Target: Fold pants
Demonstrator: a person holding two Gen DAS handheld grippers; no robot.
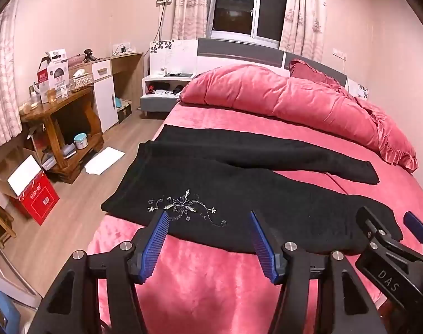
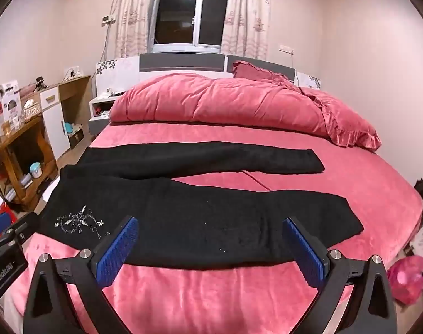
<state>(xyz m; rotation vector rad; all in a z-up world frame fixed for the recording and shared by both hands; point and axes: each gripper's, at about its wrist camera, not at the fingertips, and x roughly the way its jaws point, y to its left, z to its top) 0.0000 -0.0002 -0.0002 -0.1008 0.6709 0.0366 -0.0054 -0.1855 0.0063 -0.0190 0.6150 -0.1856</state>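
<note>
Black knit pants [image 2: 200,222] w/ silver flower embroidery [image 1: 185,208] lie flat on the pink velvet bed [image 2: 211,292], waist at 9 o'clock, legs running toward 3. Left claw [image 1: 208,217] spread, nothing pinched, hovering over the embroidered hip near the pants' 6 o'clock edge. Right claw [image 2: 210,222] spread wide, empty, over the near leg's thigh; far leg at 12.
</note>
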